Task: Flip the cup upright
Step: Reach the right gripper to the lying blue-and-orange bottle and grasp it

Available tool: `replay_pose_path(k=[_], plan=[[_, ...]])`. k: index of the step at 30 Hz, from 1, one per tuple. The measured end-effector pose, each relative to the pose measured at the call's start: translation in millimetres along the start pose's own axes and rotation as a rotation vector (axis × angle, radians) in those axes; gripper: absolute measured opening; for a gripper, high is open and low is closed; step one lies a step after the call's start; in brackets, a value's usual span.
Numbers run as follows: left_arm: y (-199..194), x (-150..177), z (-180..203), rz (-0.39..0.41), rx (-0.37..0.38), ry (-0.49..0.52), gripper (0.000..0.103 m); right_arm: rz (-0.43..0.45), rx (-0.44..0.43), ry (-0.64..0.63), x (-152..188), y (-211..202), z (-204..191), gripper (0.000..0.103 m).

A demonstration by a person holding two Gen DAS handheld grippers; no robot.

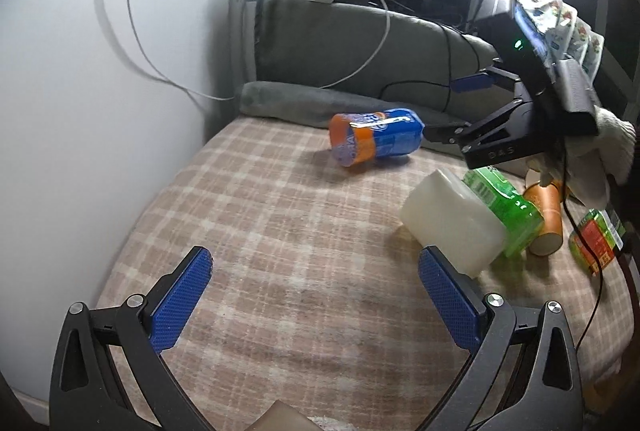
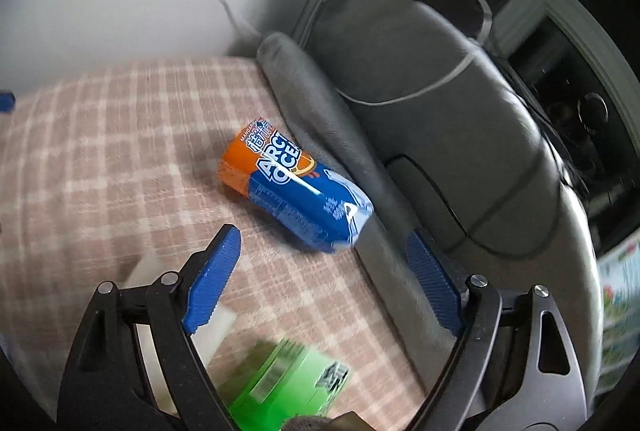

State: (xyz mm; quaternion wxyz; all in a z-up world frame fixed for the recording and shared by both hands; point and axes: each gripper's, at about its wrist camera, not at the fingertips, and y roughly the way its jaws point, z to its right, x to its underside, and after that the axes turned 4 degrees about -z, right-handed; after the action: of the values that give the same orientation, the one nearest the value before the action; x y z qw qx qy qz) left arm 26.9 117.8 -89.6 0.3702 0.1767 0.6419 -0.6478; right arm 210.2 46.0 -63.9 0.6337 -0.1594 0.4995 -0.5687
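Checked bed cover (image 1: 280,231) carries the cup (image 2: 294,191), lying on its side beside a grey cushion (image 2: 320,119). Right gripper (image 2: 324,283) hangs near it, fingers spread and empty (left gripper (image 1: 316,299) too). Better to close across the body, then tilt slowly.

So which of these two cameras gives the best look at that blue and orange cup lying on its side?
The right wrist view: the cup lies close, just ahead of the open right gripper, with its printed lettering readable. The left wrist view shows the same cup farther off and smaller, on the checked blanket.
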Motion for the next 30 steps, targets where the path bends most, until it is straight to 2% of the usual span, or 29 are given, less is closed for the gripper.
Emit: replay_pose_path(k=[11, 20, 21, 22, 30], plan=[[6, -7, -15, -0.003, -0.030, -0.043, 0.102, -0.068, -0.010, -0.227, -32, 56, -22, 0.088], [9, -10, -21, 0.001, -0.038, -0.050, 0.102, -0.113, -0.012, -0.329, -45, 94, -32, 0.088], [9, -9, -21, 0.002, -0.039, -0.050, 0.102, -0.117, -0.009, -0.332, -47, 101, -30, 0.086], [9, -9, -21, 0.002, -0.040, -0.050, 0.102, -0.121, -0.009, -0.335, -48, 106, -29, 0.079], [8, -9, -18, 0.011, -0.045, -0.046, 0.102, -0.095, -0.012, -0.296, -48, 110, -22, 0.070]])
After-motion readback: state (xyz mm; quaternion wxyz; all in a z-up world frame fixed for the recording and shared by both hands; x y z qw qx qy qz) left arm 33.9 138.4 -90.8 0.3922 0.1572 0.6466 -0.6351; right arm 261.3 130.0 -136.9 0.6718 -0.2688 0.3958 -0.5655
